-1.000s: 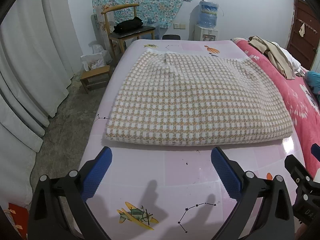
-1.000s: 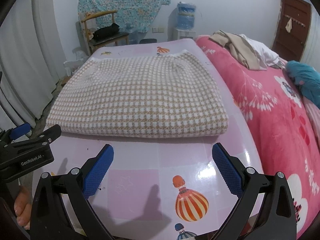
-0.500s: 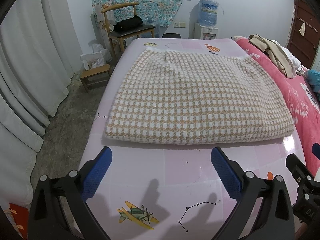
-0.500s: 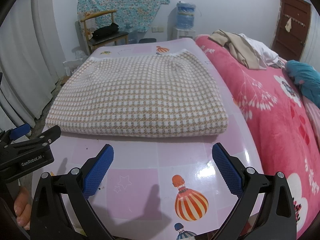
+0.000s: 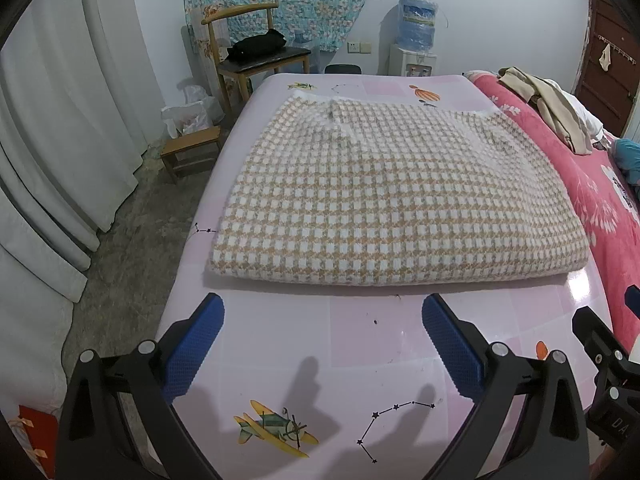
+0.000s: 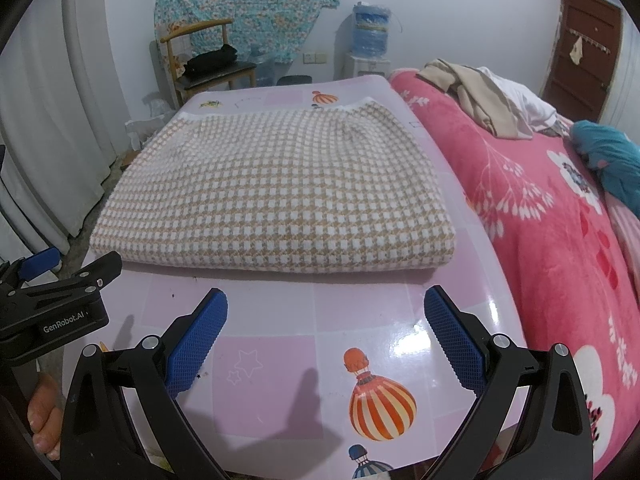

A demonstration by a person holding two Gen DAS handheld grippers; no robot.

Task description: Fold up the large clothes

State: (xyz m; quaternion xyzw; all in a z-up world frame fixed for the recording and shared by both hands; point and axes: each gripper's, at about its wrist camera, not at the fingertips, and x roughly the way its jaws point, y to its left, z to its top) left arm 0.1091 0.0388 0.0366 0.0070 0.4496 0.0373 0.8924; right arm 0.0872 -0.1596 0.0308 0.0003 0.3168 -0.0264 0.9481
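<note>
Both my left gripper [image 5: 322, 314] and right gripper [image 6: 326, 308] hover spread wide, holding nothing, just short of the folded checked sweater [image 5: 392, 196] lying flat on the pink table [image 5: 360, 344]

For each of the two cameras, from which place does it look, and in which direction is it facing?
Left wrist: sits on the left gripper, low over the pink table, facing the folded checked garment and the far wall; its own open blue fingers show, plus the right gripper's edge at right.
Right wrist: sits on the right gripper, further right, facing the same way; its open fingers, the left gripper and a hand show at left.
Shared: garment, table, wooden chair, water dispenser, pink blanket.
</note>
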